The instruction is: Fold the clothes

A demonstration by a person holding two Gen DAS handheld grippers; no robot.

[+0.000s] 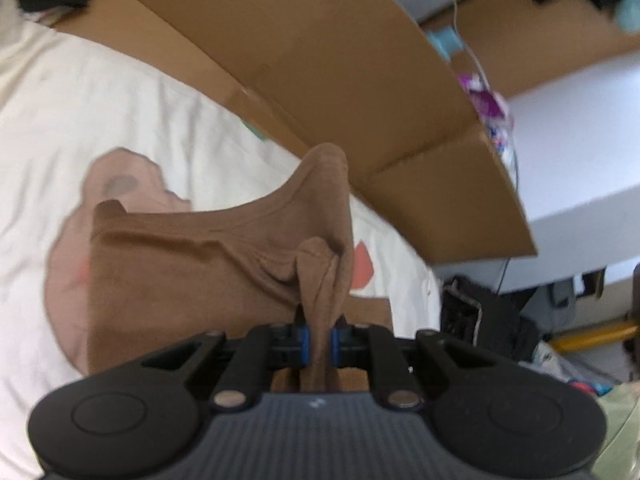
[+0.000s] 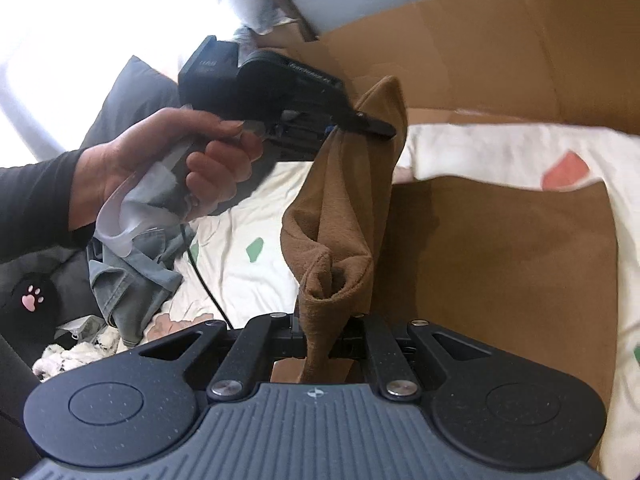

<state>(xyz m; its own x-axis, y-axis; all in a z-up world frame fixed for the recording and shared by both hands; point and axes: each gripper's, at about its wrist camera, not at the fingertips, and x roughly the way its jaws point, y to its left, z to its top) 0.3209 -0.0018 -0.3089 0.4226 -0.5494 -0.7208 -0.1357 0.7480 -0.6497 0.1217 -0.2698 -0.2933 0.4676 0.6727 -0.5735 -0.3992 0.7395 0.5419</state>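
Observation:
A brown garment hangs lifted above a white bed sheet. My left gripper is shut on a bunched edge of it, which rises between the blue pads. In the right wrist view the same brown garment stretches between both tools. My right gripper is shut on its lower bunched corner. The left gripper, held by a hand in a dark sleeve, pinches the upper corner. More of the brown cloth lies spread on the sheet to the right.
A large open cardboard box stands along the far side of the bed; the cardboard box fills the upper right. A grey garment, a black paw-print item and a dark pillow lie at the left.

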